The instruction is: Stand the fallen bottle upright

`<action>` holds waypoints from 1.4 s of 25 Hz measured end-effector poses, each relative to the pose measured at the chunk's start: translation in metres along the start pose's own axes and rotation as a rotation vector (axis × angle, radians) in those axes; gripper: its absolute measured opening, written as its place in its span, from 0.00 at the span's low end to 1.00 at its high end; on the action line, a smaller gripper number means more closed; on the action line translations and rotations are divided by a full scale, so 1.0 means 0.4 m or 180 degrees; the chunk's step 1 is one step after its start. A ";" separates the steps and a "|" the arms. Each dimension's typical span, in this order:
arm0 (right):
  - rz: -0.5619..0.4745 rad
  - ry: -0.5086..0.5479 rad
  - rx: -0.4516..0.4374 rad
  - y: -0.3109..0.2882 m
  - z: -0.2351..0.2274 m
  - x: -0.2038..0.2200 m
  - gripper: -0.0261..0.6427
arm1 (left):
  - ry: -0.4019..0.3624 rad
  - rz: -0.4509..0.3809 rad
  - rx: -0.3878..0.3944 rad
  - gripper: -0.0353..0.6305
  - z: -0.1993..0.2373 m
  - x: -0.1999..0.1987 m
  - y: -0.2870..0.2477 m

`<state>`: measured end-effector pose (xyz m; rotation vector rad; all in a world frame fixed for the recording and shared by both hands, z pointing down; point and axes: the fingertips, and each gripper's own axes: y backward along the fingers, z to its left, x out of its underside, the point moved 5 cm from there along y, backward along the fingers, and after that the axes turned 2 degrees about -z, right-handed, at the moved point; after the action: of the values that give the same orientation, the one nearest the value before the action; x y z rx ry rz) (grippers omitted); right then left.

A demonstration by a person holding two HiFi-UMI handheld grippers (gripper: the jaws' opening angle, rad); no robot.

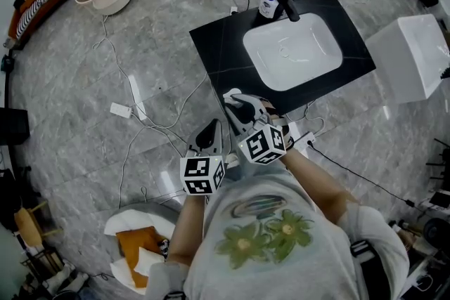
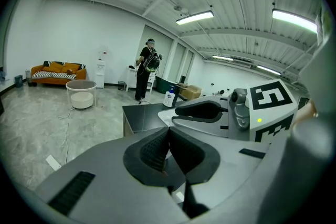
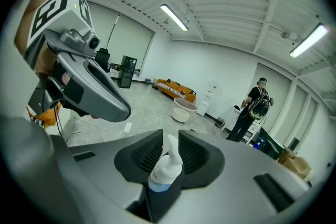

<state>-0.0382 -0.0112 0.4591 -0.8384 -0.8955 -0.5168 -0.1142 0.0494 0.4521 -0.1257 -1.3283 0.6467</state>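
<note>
Bottle [image 3: 164, 168]: white plastic pump type with a bluish lower body. It sits lower centre in the right gripper view, gripped between the ribbed black pads of the right claw [image 3: 169, 136], which is part-open. Its base is hidden by the claw body.
Left claw [image 2: 168, 136]: pads together, empty.
Second pump bottle [image 1: 268, 3]: upright on the black tabletop [image 1: 218, 46], upper centre.

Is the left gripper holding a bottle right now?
No: the left gripper has its jaws pressed together with nothing between them, while the pump bottle sits clamped in the right gripper.
</note>
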 end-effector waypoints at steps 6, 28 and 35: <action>-0.0067 -0.0250 0.0060 0.041 -0.004 -0.001 0.17 | -0.0030 -0.0052 0.0024 0.08 -0.014 -0.013 0.004; -0.0219 -0.1059 -0.0326 0.176 0.040 0.021 0.10 | -0.0122 -0.0088 0.0103 0.08 -0.099 0.002 0.025; -0.0345 -0.1312 -0.0349 0.217 0.039 0.018 0.10 | -0.0148 -0.0141 0.0147 0.08 -0.137 0.004 0.032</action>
<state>0.0193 0.0515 0.4348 -1.0206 -1.3048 -0.4985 -0.0681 0.0754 0.4334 -0.0440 -1.3561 0.6454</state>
